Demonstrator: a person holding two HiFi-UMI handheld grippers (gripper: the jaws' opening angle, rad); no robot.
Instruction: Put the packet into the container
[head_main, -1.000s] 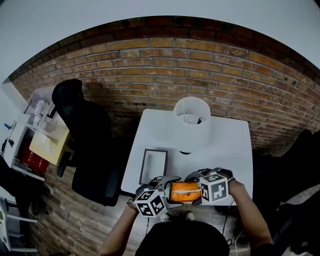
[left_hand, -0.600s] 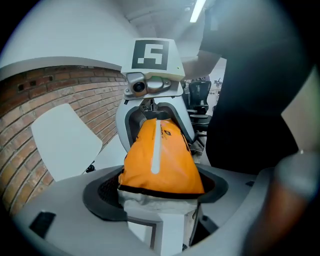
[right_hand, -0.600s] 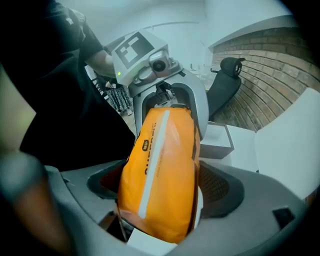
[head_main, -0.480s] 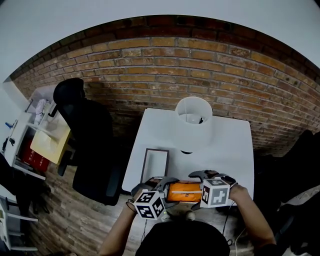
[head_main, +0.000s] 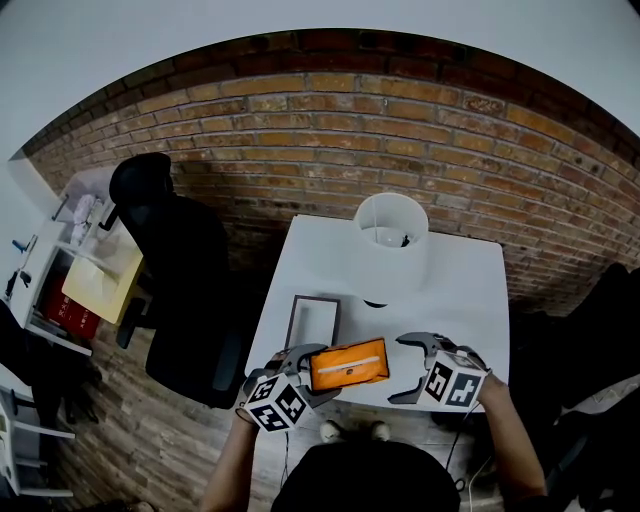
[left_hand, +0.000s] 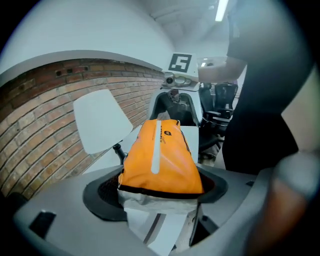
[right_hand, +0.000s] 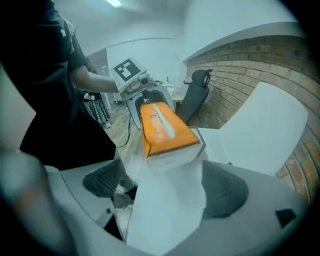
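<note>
Wall (head_main: 400, 110): red brick.
Floor (head_main: 150, 440): brown wood planks.
Table (head_main: 470, 290): white, against the wall.
Chair (head_main: 180, 270): black office chair, left of the table.
Shelf (head_main: 60, 270): white, far left.

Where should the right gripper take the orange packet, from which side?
Its free short end, from the right: the long orange packet is clamped at its other end by the left gripper, whose jaws just closed in. The right gripper's jaws just opened, empty.

Likely an office or studio room: a black swivel chair (head_main: 185, 280) beside a white worktop (head_main: 460, 290), a shelf unit (head_main: 75, 290) holding what seem to be books and papers, a bare brick wall (head_main: 400, 130), wood floor (head_main: 150, 440), strip lights (left_hand: 220, 11) overhead.
</note>
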